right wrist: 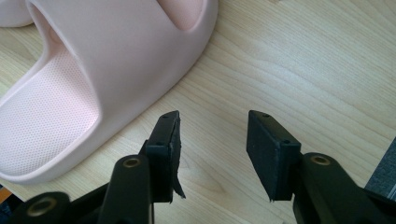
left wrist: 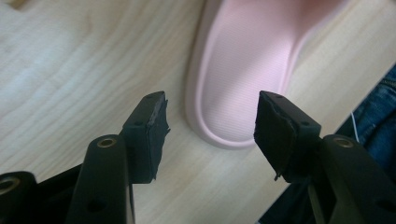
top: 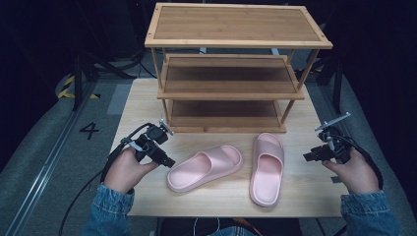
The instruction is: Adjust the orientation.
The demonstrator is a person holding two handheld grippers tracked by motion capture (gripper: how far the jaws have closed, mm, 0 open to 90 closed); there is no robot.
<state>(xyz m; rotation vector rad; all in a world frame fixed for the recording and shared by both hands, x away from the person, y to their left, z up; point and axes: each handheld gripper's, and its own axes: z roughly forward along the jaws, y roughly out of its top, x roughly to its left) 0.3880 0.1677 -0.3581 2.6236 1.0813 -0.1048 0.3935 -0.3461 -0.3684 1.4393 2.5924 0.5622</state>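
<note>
Left gripper (top: 170, 162) is seen at left-centre of the high view, jaws spread, nothing pinched; its tips are just beside the heel of the left slipper (top: 205, 167). In the left gripper view (left wrist: 211, 119) the slipper's (left wrist: 243, 70) toe end is cut off by the top edge, and only the heel curve is seen, framed between the open jaws but apart from them.

Left slipper lies at centre of the table (top: 142, 103), long axis diagonal, toe pointed to upper right. Right slipper (top: 266, 167) lies just beside it, long axis near vertical in frame, toe pointed up toward the shelf rack (top: 236, 42). The rack's rear legs are hidden behind its shelves.

Right gripper (top: 309, 156) is held at right-centre, jaws spread, empty, clear of the right slipper. In the right gripper view (right wrist: 212, 140) that slipper (right wrist: 116, 51) is cut off at top and left.
</note>
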